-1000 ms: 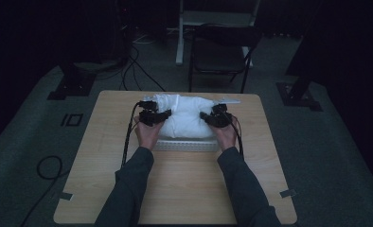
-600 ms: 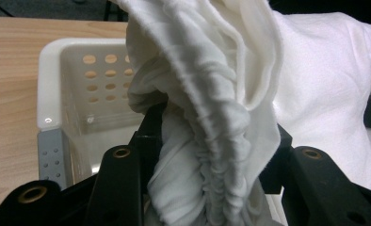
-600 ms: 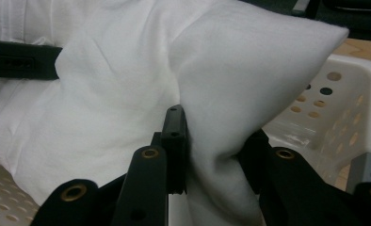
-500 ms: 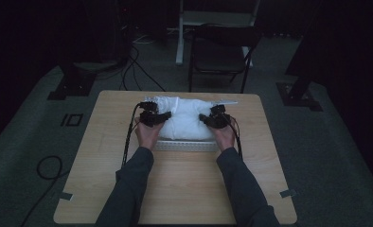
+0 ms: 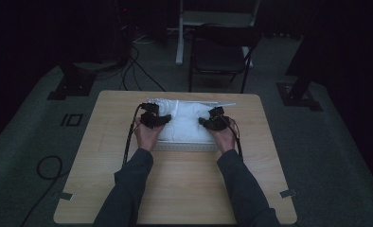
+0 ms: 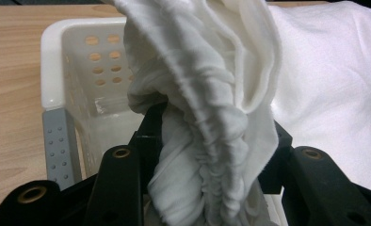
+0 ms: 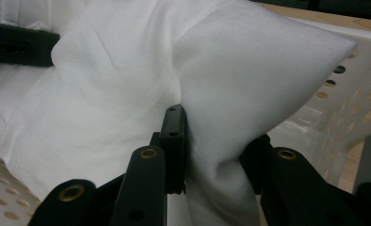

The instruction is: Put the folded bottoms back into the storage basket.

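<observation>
White cloth [image 5: 187,122] lay heaped in a white perforated basket [image 5: 187,146] near the far middle of the tabletop [image 5: 184,189]. Left tongs [image 5: 157,120] were clamped on a bunched, wrinkled fold of the cloth at the basket's left end. Right tongs [image 5: 212,122] pinched a smooth fold at its right end, with both hands resting against the basket's near side.

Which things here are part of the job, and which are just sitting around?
Part of the job:
- white cloth, bunched in both grippers
- white basket with holes, under the cloth
- left gripper, shut on the cloth
- right gripper, shut on the cloth

Just lying about:
- folding chair behind the table
- cables on the floor
- table, only carrying the basket
</observation>
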